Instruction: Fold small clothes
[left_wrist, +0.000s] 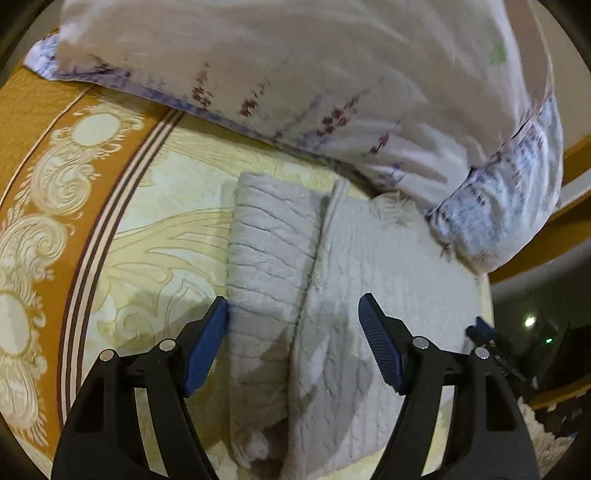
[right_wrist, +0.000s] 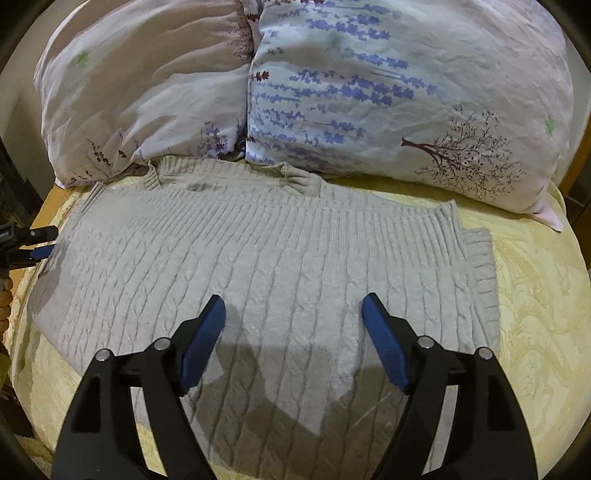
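A grey cable-knit sweater (right_wrist: 277, 251) lies flat on the yellow patterned bedspread (right_wrist: 535, 295), its ribbed hem towards the pillows. In the left wrist view, one side of the sweater (left_wrist: 369, 258) is folded over into a long strip (left_wrist: 269, 240). My left gripper (left_wrist: 293, 306) hovers open over that strip and its fold line, with its pads apart from the knit. My right gripper (right_wrist: 293, 306) stands open above the middle of the sweater with nothing between its fingers. The left gripper (right_wrist: 46, 243) also shows at the sweater's left edge in the right wrist view.
Two floral pillows (right_wrist: 406, 92) (right_wrist: 140, 92) lie just behind the sweater, touching its far edge. An orange ornamental border (left_wrist: 55, 184) runs along the left of the bedspread. The bed's edge and a dark room (left_wrist: 535, 332) lie to the right.
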